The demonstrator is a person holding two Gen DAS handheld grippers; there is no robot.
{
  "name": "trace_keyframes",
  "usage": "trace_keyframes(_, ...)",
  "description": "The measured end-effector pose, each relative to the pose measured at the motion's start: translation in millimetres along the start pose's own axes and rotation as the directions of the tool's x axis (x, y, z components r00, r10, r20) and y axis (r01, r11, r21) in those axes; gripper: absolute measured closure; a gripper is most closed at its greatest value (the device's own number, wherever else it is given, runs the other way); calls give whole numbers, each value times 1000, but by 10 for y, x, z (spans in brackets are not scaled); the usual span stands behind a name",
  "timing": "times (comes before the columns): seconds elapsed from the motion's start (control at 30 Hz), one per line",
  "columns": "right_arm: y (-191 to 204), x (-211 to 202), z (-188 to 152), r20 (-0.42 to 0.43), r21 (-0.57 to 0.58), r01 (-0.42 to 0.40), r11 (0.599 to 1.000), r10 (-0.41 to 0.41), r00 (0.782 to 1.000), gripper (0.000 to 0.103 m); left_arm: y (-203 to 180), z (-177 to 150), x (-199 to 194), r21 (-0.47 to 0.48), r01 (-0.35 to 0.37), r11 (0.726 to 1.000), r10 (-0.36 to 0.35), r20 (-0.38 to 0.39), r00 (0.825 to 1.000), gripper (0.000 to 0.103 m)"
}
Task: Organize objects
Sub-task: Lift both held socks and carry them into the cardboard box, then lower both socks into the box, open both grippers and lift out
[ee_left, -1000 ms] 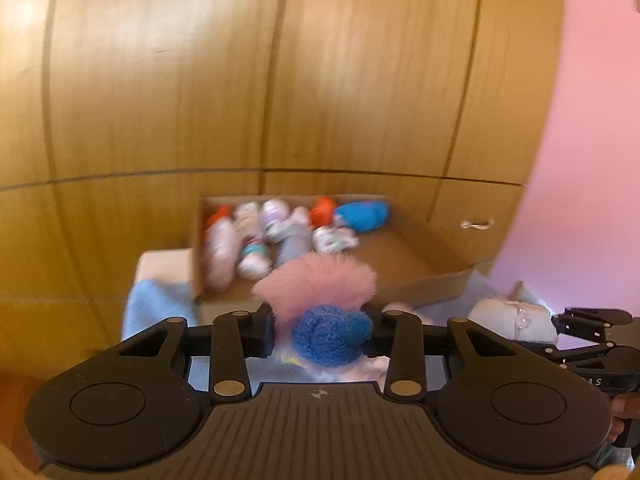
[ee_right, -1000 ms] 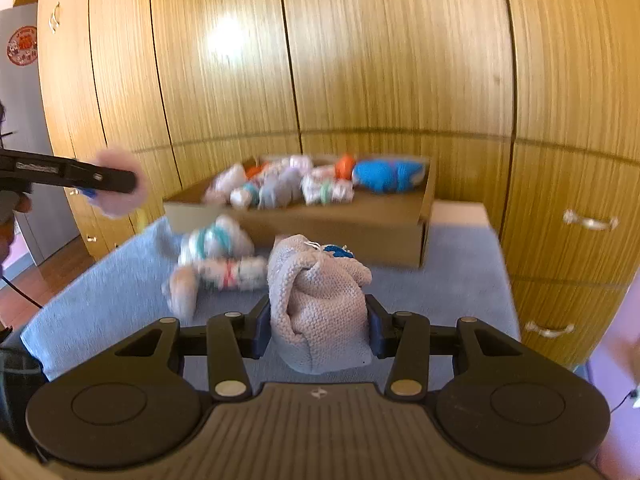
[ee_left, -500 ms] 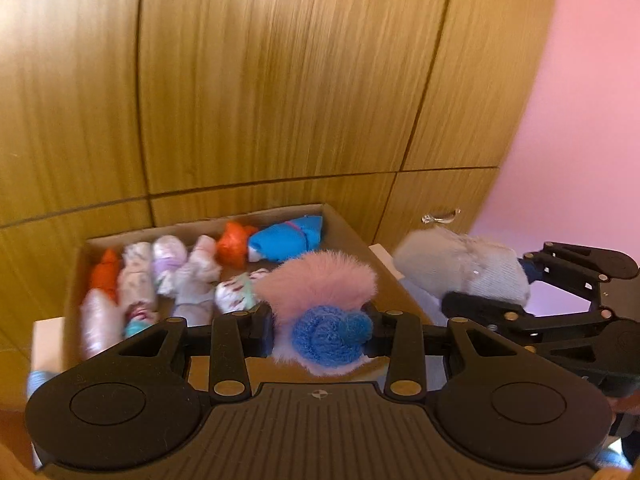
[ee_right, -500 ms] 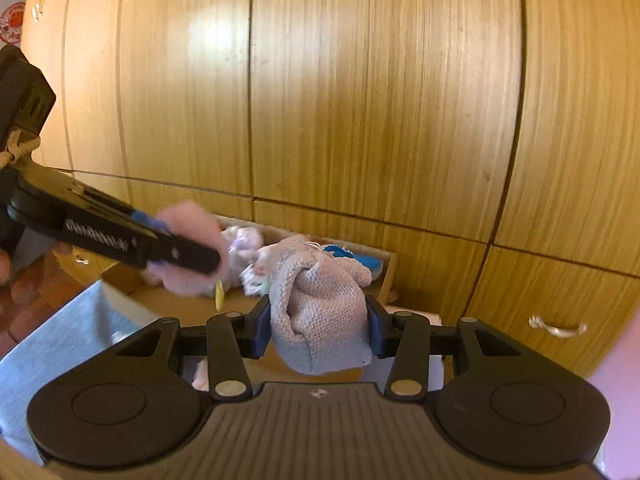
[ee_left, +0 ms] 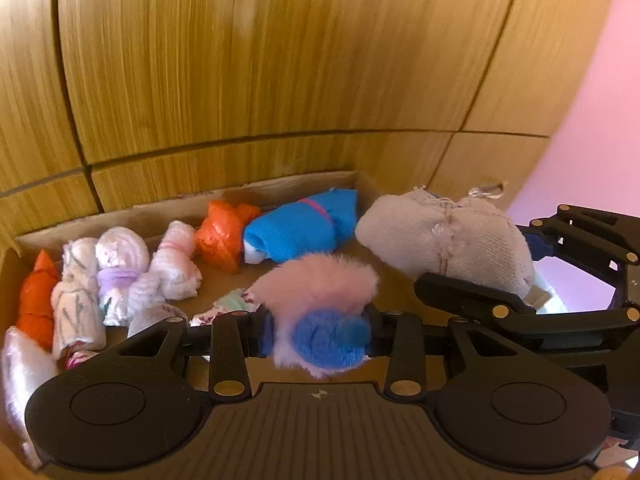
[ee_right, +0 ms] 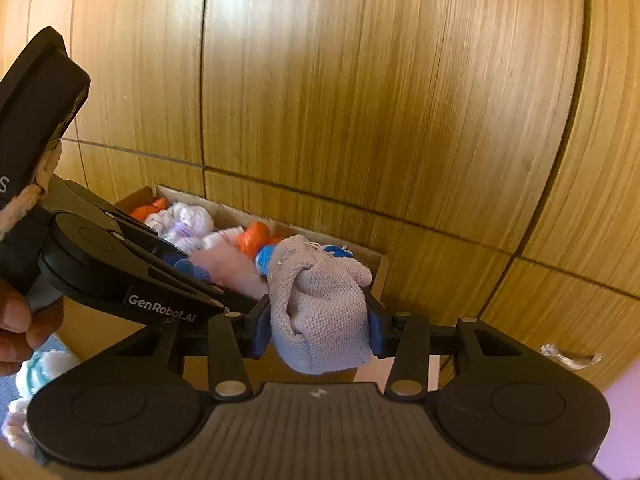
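1. Now the left gripper clenches a pink-and-blue fuzzy sock roll over the cardboard box.
2. Right gripper grasps a grey knitted sock bundle above the box's right end.

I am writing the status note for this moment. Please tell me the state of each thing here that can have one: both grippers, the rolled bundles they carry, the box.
Left gripper: shut on the pink and blue fluffy bundle, above the box.
Right gripper: shut on the grey knitted bundle.
Cardboard box: open on top, partly filled; rolled bundles along its far wall, bare floor nearer.
Blue bundle: lying in the box.
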State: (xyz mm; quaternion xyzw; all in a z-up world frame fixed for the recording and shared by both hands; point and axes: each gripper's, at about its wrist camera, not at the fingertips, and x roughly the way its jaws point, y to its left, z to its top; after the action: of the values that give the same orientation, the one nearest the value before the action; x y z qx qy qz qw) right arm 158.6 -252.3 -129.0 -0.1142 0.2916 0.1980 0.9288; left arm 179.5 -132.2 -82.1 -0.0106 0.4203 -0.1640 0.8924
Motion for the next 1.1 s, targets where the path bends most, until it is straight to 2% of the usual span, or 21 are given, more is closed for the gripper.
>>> trace_keyframes(0.27,58,269,-10,-28,-61,11,998,-12,1000,61,102,10,180,48,-33,998,33,-9,999,57)
trace_keyframes(0.4,121,214,-45,-29,-140,26,990,-31,999,59,97,-20,173,76,-37,996,37,-3,999,57)
trace_keyframes(0.43,142,216,-47,-31,-157,28,987,-33,999,54,93,-21,173,76,-34,996,35,-4,999,53)
trace_keyframes(0.5,192,208,-54,-27,-208,52,977,-59,998,51,95,-20,179,75,-28,997,29,-12,999,54)
trace_keyframes(0.6,190,184,-44,-36,-241,55,969,-65,997,51,69,-19,186,98,-40,994,42,-15,999,53)
trace_keyframes(0.7,175,154,-24,-31,-265,68,962,-79,996,47,75,-9,198,79,-39,996,41,-22,999,47)
trace_keyframes(0.77,156,125,-26,-27,-278,78,957,-89,996,42,84,-23,176,75,-50,996,52,-27,998,36)
trace_keyframes(0.83,147,139,-27,-31,-282,73,957,-85,996,38,98,-38,158,71,-47,996,49,-28,998,30)
trace_keyframes(1.1,214,-22,-133,-28,-292,51,955,-62,998,35,36,-100,146,71,-31,997,34,-45,998,20)
